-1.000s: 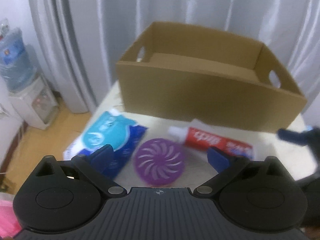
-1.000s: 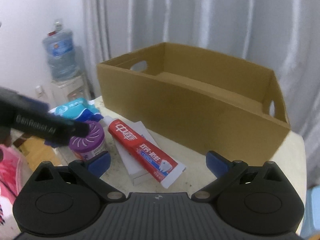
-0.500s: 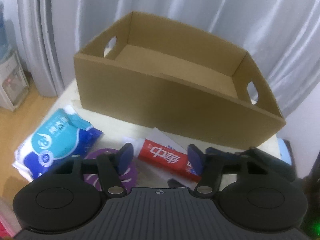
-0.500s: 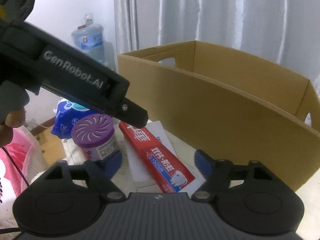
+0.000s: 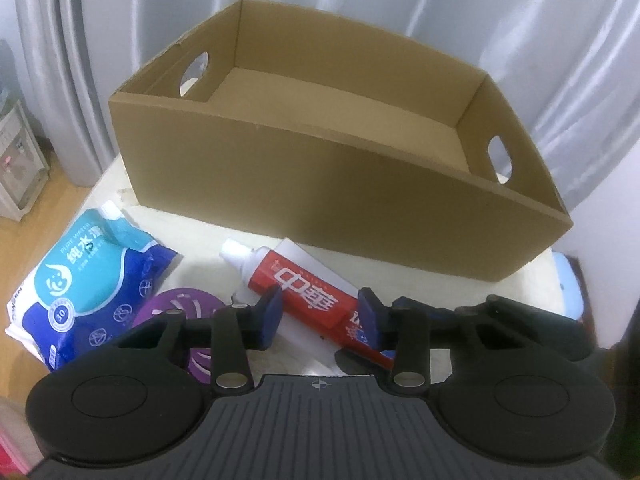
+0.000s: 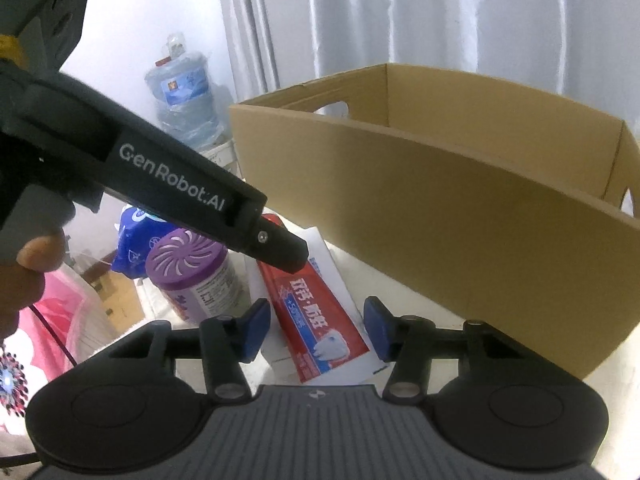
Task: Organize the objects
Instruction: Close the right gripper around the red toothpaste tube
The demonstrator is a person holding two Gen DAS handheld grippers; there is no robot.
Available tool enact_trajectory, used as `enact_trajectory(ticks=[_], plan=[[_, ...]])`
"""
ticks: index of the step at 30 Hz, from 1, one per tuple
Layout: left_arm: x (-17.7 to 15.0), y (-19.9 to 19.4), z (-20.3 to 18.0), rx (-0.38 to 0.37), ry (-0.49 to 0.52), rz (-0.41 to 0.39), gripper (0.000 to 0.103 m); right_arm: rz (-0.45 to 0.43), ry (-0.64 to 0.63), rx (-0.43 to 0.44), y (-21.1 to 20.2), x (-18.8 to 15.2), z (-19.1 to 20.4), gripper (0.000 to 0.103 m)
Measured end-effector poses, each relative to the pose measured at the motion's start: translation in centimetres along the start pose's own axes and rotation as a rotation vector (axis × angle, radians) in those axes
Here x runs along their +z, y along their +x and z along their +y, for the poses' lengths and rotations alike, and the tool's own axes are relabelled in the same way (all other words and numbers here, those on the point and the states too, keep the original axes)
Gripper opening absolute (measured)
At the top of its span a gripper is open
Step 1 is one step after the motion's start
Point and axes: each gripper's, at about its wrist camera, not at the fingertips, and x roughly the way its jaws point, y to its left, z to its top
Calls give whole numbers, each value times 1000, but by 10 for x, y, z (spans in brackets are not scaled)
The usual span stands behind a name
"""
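Cardboard box (image 5: pixel 328 184), open-topped with a cut-out handle in each end wall, occupies the centre of the left wrist view on a pale table (image 5: pixel 192 236). Below it, at lower centre, a red toothpaste tube (image 5: pixel 304 292) lies flat on a white sheet. The left gripper (image 5: pixel 320 312) has its blue pads on either side of the tube, jaws parted with a gap to each side. At lower left lie a blue wipes pack (image 5: pixel 84 280) and a purple-lidded jar (image 5: pixel 180 308). In the right wrist view, the right gripper (image 6: pixel 316 330) straddles the tube's crimped end, jaws likewise apart, not gripping.
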Motion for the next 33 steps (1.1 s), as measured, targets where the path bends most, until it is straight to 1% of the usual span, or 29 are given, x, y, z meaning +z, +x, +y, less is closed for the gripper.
enact_trajectory(ticks=[2, 6, 8, 12, 17, 19, 22, 25, 27, 30, 33], plan=[[0, -1, 1, -11, -8, 1, 35, 0, 20, 10, -2, -1, -1, 55], [-3, -10, 4, -23, -20, -20, 35, -4, 66, 67, -12, -2, -7, 55], [-5, -16, 7, -25, -24, -34, 35, -8, 79, 75, -21, -3, -11, 55], [-15, -28, 16, -27, -32, -54, 35, -27, 101, 39, -42, -9, -24, 55], [-27, -27, 14, -52, -13, -37, 35, -59, 200, 3, -52, -4, -48, 55], [-30, -25, 10, -69, 1, -25, 35, -73, 261, 15, -49, 2, -55, 55], [-32, -19, 2, -86, 24, -16, 35, -86, 323, 75, -38, 12, -57, 55], [-31, -13, -2, -100, 33, -5, 35, -66, 327, 130, -23, 19, -51, 54], [-29, -8, -3, -102, 35, 7, 35, -45, 319, 165, -11, 25, -48, 50], [-29, -4, -3, -105, 37, 23, 35, -10, 307, 210, 5, 28, -41, 48], [-30, -1, -2, -105, 38, 33, 35, 38, 314, 230, 17, 24, -36, 46]])
